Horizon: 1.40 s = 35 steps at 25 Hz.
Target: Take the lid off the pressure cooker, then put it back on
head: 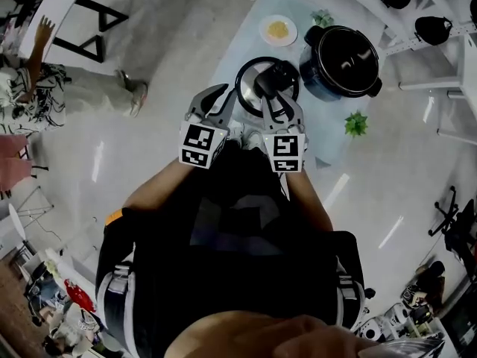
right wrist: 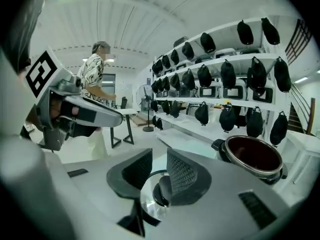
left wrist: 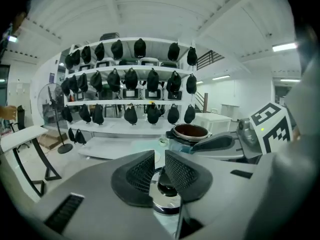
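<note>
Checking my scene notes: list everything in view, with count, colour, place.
table: one, pale blue, centre
pot: one, dark, open, right on table
lid: one, silver, black knob, off pot, below both grippers
plate: one, white, table's far side
plants: two, green, near the pot
rack: one, white, hung with black items, behind table
fan: one, dark, left of rack
bystander: one, patterned shirt, far left
left gripper: one, grey, jaws apart, empty
right gripper: one, grey, jaws apart, empty

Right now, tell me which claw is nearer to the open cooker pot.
Right. The right claw is over the lid, beside the pot; the left claw is at the lid's far side.
</note>
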Each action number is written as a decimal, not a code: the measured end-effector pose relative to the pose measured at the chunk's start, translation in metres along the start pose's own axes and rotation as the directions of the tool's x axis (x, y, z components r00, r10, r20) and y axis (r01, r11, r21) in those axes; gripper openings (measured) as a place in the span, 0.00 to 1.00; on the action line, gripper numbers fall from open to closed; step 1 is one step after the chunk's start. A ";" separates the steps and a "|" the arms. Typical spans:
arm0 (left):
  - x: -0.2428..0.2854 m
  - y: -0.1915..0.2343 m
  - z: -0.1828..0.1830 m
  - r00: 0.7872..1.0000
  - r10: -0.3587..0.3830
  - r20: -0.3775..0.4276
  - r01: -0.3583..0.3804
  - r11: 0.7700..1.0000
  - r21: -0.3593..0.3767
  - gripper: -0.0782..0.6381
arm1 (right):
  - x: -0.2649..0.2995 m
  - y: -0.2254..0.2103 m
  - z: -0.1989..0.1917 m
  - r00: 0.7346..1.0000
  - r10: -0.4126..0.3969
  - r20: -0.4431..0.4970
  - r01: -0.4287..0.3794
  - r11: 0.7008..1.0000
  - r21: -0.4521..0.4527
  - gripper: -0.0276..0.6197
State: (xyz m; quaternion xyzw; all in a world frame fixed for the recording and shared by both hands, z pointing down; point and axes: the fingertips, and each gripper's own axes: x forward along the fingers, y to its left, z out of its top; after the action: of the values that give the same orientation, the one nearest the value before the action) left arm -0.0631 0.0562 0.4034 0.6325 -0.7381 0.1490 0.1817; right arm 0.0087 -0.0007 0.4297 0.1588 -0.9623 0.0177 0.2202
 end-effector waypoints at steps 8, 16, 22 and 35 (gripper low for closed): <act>-0.019 -0.028 -0.002 0.998 -0.056 0.014 0.056 0.998 0.042 0.15 | -0.026 0.002 0.009 0.999 -0.046 0.014 0.046 0.999 0.027 0.10; -0.029 0.013 -0.001 0.986 -0.158 0.053 0.154 0.985 0.080 0.14 | -0.009 0.029 0.038 0.987 -0.159 0.022 0.158 0.987 0.023 0.10; -0.032 0.062 0.010 0.951 -0.303 0.063 0.292 0.946 0.140 0.14 | 0.008 0.055 0.054 0.942 -0.335 -0.003 0.332 0.932 0.144 0.10; -0.035 0.090 0.002 0.806 -0.592 0.006 0.575 0.785 0.230 0.13 | 0.010 0.112 0.040 0.795 -0.590 -0.138 0.603 0.748 0.276 0.10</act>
State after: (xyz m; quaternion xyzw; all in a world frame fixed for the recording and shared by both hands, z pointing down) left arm -0.1478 0.1002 0.3867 0.8508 -0.4920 0.1403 0.1199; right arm -0.0513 0.0982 0.4013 0.4894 -0.8414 0.0985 0.2070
